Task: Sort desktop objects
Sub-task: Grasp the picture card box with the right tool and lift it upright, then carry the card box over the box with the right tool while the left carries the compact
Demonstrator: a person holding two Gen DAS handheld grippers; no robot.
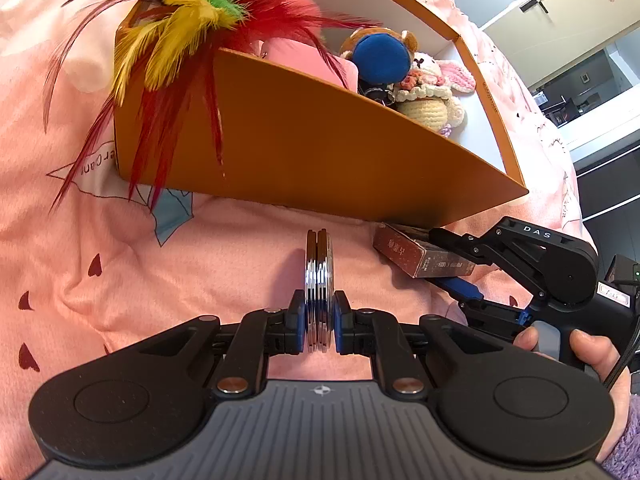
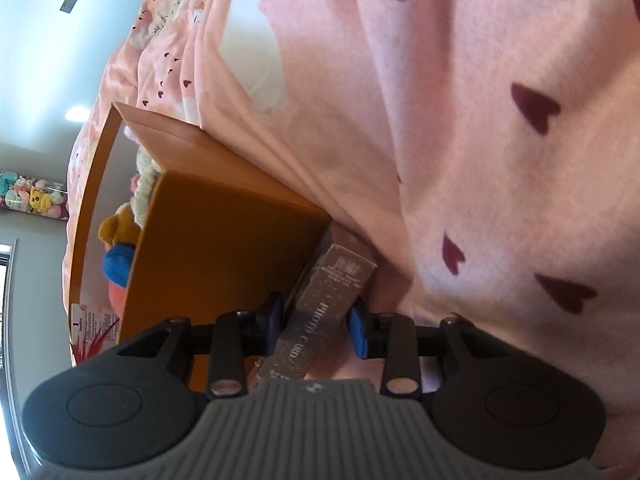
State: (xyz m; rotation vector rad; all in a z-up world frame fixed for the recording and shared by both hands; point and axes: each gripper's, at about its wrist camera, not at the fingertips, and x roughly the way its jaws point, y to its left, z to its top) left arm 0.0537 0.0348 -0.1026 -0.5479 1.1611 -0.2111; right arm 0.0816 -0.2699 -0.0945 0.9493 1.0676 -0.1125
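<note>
My left gripper point(image 1: 320, 300) is shut on a stack of round chrome discs point(image 1: 319, 264), held on edge above the pink bedding. In front stands an open orange box point(image 1: 300, 152) holding a feather toy point(image 1: 192, 12), a pink case point(image 1: 308, 60) and plush toys point(image 1: 428, 92). A brown photo-card box point(image 2: 340, 276) lies on the bedding against the orange box's point(image 2: 224, 248) near corner. My right gripper point(image 2: 318, 314) straddles the card box. Its blue pads sit close on either side and do not clearly press. The left wrist view shows the same gripper point(image 1: 440, 258) around the card box point(image 1: 404, 252).
Rumpled pink bedding point(image 2: 500, 160) with dark red heart prints spreads all around the box. A person's hand point(image 1: 596, 356) holds the right gripper's handle. White cabinets point(image 1: 560, 20) stand far behind, and a shelf of plush toys point(image 2: 32, 196) is on the far wall.
</note>
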